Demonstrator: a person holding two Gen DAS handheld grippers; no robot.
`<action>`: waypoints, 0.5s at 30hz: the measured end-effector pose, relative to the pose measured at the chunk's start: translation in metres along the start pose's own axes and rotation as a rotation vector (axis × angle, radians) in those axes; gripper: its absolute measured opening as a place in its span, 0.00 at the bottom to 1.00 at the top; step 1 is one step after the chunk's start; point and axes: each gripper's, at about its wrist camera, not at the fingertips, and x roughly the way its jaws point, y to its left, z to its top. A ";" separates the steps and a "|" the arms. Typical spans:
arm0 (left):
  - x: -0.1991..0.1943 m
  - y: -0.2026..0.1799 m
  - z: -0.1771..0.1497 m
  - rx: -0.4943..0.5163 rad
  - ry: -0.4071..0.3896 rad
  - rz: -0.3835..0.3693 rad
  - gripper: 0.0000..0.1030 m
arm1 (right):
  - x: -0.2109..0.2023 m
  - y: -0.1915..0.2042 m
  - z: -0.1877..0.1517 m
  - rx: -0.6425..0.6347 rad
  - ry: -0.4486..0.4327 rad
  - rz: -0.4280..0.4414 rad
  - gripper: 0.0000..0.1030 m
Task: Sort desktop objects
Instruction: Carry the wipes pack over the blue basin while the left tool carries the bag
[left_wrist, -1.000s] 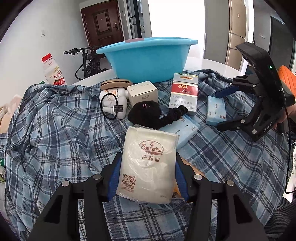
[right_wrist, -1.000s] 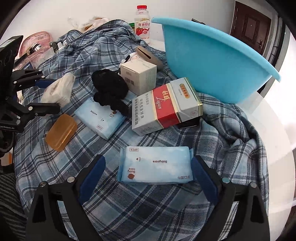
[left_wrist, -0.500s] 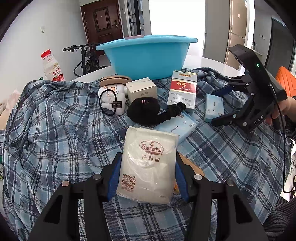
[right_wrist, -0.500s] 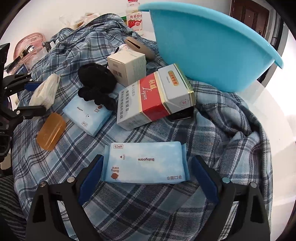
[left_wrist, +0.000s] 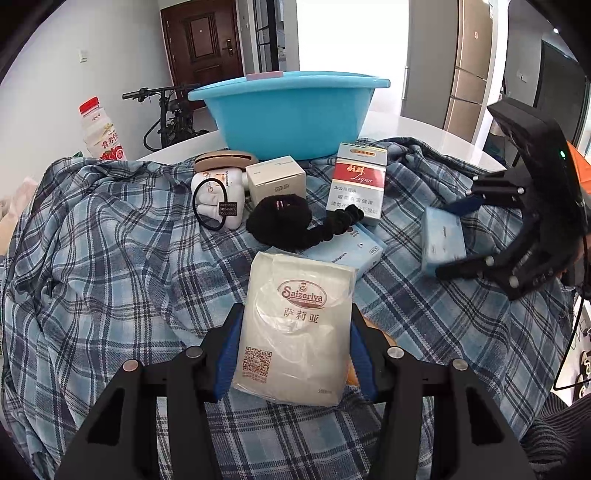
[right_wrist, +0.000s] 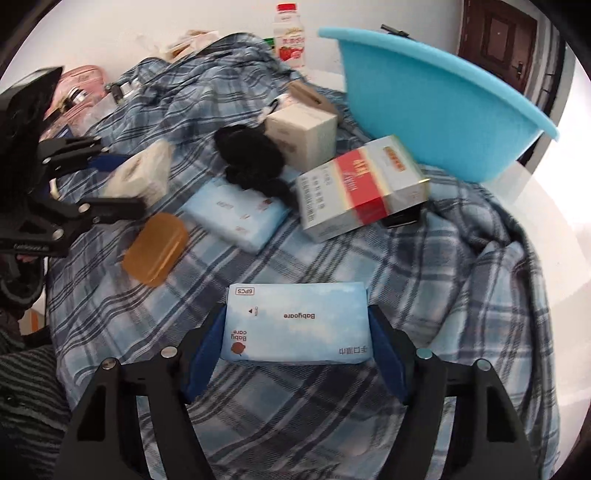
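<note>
Grasp step: my right gripper (right_wrist: 295, 341) has just been closing, pads now against the Babygare wipes pack (right_wrist: 297, 322) on the plaid cloth (right_wrist: 461, 266). My left gripper (left_wrist: 293, 343) clamps the Saizeriya packet (left_wrist: 295, 328). Next: lift both into the blue basin (right_wrist: 436, 122)

Woven plaid cloth (left_wrist: 110, 258); glossy, probably plastic blue basin (left_wrist: 291, 114).

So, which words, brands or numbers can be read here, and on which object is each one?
"Saizeriya": white packet in the left gripper.
"Babycare", "6PCS": blue wipes pack between the right gripper's closing jaws.
"Ligun": red and white carton.
Bottle label and small beige box print: too small to read.
</note>
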 end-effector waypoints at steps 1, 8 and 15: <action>0.000 -0.001 0.000 0.003 -0.001 -0.001 0.53 | 0.002 0.005 -0.002 -0.008 0.004 -0.001 0.71; -0.001 -0.008 0.000 0.019 0.002 -0.010 0.53 | 0.009 0.023 -0.011 -0.092 -0.005 -0.083 0.76; 0.000 -0.010 -0.001 0.022 0.007 -0.015 0.53 | 0.012 0.021 -0.010 -0.089 0.002 -0.074 0.83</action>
